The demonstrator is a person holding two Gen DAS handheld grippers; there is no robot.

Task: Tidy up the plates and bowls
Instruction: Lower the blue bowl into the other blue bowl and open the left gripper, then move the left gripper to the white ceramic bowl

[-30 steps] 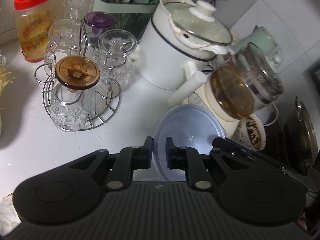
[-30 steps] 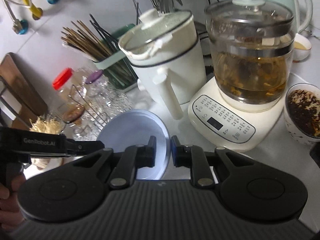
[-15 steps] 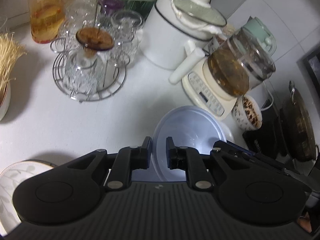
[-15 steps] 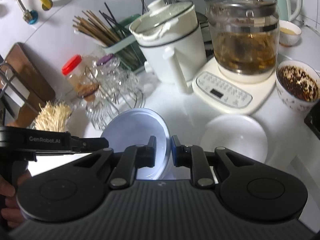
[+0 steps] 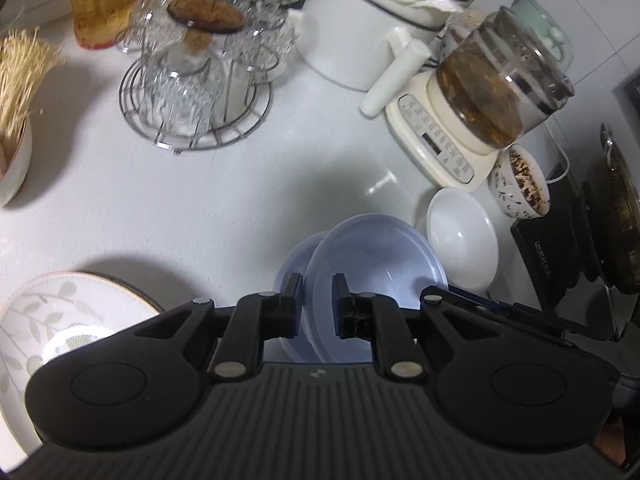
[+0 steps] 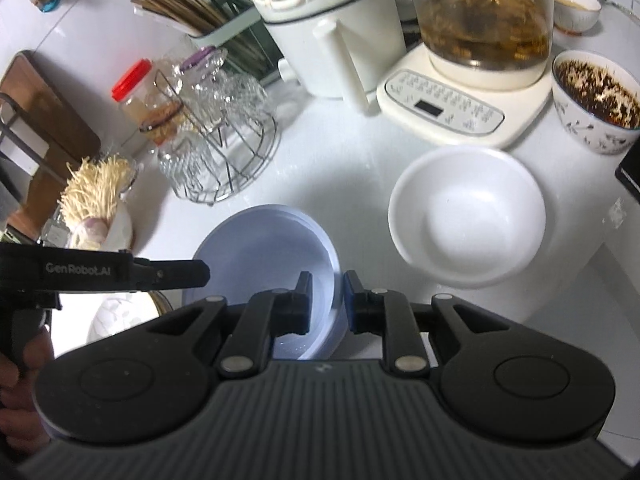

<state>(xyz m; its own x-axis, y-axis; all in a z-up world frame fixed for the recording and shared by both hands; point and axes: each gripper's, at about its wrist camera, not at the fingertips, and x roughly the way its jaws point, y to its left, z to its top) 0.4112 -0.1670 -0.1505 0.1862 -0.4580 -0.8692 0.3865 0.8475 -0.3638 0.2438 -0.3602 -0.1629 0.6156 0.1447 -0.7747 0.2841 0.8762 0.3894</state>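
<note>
My left gripper (image 5: 317, 300) is shut on the rim of a pale blue bowl (image 5: 380, 264) and holds it tilted above the white counter. My right gripper (image 6: 327, 302) is shut on the opposite rim of the same blue bowl (image 6: 260, 248). The left gripper's arm (image 6: 120, 274) shows at the left of the right wrist view. A white bowl (image 6: 468, 216) sits on the counter right of the blue one, also seen in the left wrist view (image 5: 462, 242). A leaf-patterned plate (image 5: 60, 320) lies at lower left.
A wire rack of glasses (image 5: 192, 92), a white pot (image 5: 360, 28), a glass kettle on its base (image 6: 476, 52), a patterned bowl of dark food (image 6: 596, 100), a chopstick holder (image 6: 216, 28), a red-lidded jar (image 6: 136, 96), a bowl of enoki mushrooms (image 6: 96, 196) and a black stove (image 5: 568, 252) crowd the counter.
Both grippers have pulled back from the appliances with the blue bowl between them. The white bowl and the leaf-patterned plate have come into view.
</note>
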